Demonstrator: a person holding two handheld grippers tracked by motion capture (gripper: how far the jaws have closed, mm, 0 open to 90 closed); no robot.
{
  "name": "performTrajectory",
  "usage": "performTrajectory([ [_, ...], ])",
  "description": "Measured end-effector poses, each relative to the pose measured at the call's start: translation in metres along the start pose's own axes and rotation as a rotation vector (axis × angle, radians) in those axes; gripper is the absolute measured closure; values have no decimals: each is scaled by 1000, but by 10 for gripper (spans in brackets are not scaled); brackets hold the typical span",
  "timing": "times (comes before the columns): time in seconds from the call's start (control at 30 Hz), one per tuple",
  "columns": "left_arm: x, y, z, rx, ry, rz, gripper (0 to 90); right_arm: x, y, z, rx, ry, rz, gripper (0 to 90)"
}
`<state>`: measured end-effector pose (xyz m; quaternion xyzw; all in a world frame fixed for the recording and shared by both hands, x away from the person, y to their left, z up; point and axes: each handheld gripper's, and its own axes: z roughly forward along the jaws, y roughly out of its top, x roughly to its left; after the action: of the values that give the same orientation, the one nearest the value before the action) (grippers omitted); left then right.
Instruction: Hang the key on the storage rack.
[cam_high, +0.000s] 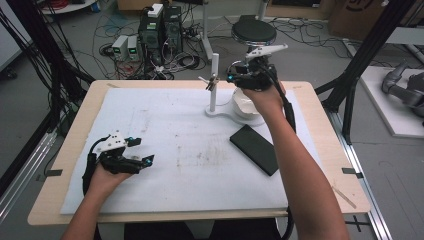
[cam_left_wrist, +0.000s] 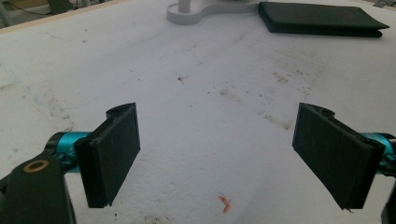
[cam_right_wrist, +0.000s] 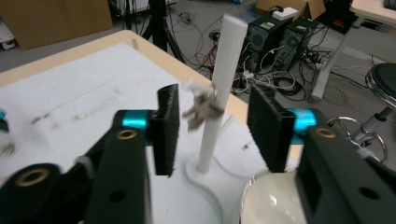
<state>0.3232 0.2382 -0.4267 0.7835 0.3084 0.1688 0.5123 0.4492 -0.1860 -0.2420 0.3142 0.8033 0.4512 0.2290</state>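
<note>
A white stand with an upright post (cam_high: 214, 82) (cam_right_wrist: 221, 88) rises from a flat white base (cam_high: 227, 112) (cam_left_wrist: 187, 12) at the back of the table. A small grey piece (cam_high: 211, 82) (cam_right_wrist: 201, 109) is clipped partway up the post. My right gripper (cam_high: 231, 76) (cam_right_wrist: 212, 127) hovers open just right of the post, its jaws on either side of the grey piece without touching. A white bowl (cam_right_wrist: 271, 203) sits on the base below it. My left gripper (cam_high: 142, 152) (cam_left_wrist: 217, 156) rests open at the front left, nothing between its jaws.
A flat black case (cam_high: 255, 149) (cam_left_wrist: 322, 18) lies right of centre on the white mat (cam_high: 175, 150). The wooden table edge (cam_high: 60, 150) frames the mat. Computers, cables and a stool (cam_high: 253, 31) stand on the floor behind.
</note>
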Motion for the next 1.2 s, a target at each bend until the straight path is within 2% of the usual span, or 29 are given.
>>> performTrajectory([
  [0.03,-1,1,0,1,1,1,150,1,-6,-7,5,-3,-4,509],
  [0.07,-1,1,1,0,1,1,150,4,-18,-22,19,2,0,457],
  [0.13,-2,2,2,0,0,1,150,6,-31,-34,-16,1,-17,444],
  [0.17,-2,2,2,0,0,1,150,6,-31,-34,-16,1,-17,444],
  [0.23,-3,2,3,0,-5,6,150,7,-47,-49,-15,3,8,411],
  [0.27,-4,3,5,1,-9,5,150,7,-62,-62,-27,4,27,387],
  [0.33,-5,3,7,2,-13,9,150,8,-76,-72,-41,12,46,364],
  [0.37,-5,3,7,2,-13,9,150,8,-76,-72,-41,12,46,364],
  [0.43,-6,3,8,-3,-16,5,150,10,-103,-87,-73,18,66,330],
  [0.47,-7,4,9,-5,-18,6,150,10,-103,-87,-73,18,66,330],
  [0.5,-8,4,10,-10,-21,11,150,13,-122,-95,-87,17,82,315],
  [0.53,-9,5,11,-12,-21,12,150,14,-132,-98,-92,20,91,307],
  [0.7,-10,6,12,-23,-28,20,150,18,-179,-102,-109,22,135,257],
  [0.8,-10,6,13,-32,-21,24,149,19,-197,-99,-105,26,148,223],
  [0.87,-9,5,12,-40,-20,20,149,19,-202,-97,-82,29,147,215],
  [0.97,-9,5,12,-38,-25,22,149,20,-204,-96,-89,30,136,211],
  [1.2,-8,3,9,-43,-21,18,149,17,-210,-89,-65,31,144,196],
])
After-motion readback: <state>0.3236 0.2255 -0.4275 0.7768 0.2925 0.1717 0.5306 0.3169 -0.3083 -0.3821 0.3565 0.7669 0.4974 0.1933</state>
